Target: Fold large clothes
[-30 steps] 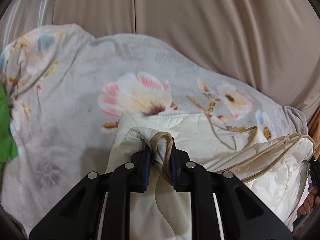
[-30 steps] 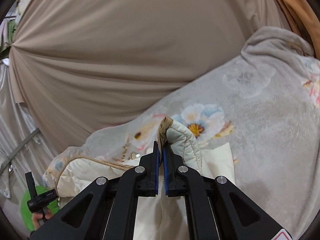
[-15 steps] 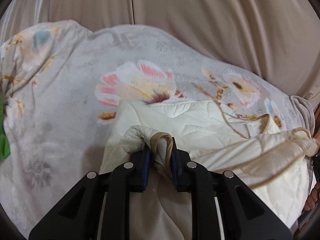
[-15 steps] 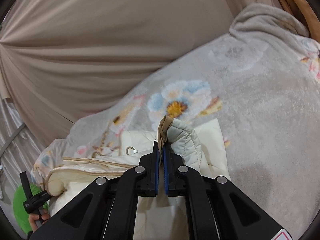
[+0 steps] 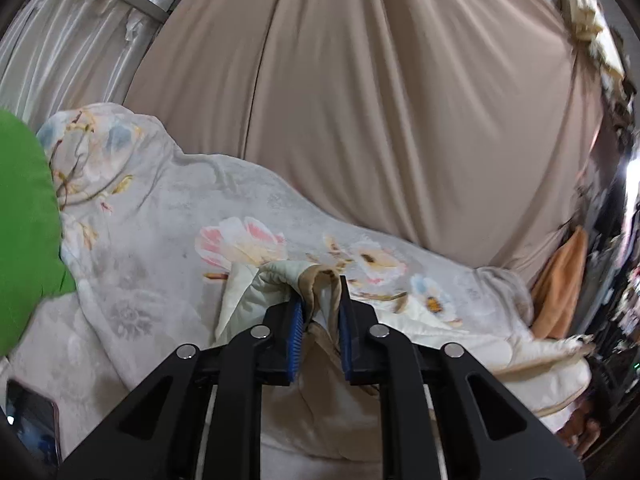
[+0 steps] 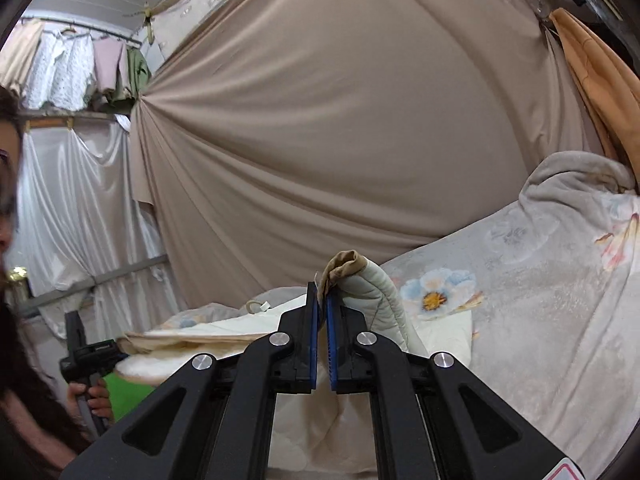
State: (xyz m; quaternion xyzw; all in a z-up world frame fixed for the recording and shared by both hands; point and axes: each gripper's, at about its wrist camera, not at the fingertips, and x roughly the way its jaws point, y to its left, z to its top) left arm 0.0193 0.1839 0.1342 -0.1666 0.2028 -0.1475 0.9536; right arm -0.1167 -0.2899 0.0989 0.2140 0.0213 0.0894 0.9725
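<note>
A cream quilted garment (image 5: 276, 284) with tan trim lies over a grey floral blanket (image 5: 152, 240). My left gripper (image 5: 320, 300) is shut on a bunched, tan-trimmed edge of the garment and holds it raised above the blanket. My right gripper (image 6: 321, 300) is shut on another tan-trimmed edge of the same garment (image 6: 380, 296), also lifted. The garment spans between the two grippers and its lower part hangs below the fingers. The left gripper's handle also shows in the right wrist view (image 6: 86, 356).
A beige draped curtain (image 5: 400, 120) hangs behind the blanket. A green cushion (image 5: 24, 208) lies at the left. A phone (image 5: 32, 420) lies on the blanket at lower left. An orange cloth (image 6: 600, 92) hangs at the right. The blanket (image 6: 560, 312) stretches to the right.
Both grippers have risen and tilted up with the garment edges still held. More curtain and room show now, and the garment hangs higher off the blanket.
</note>
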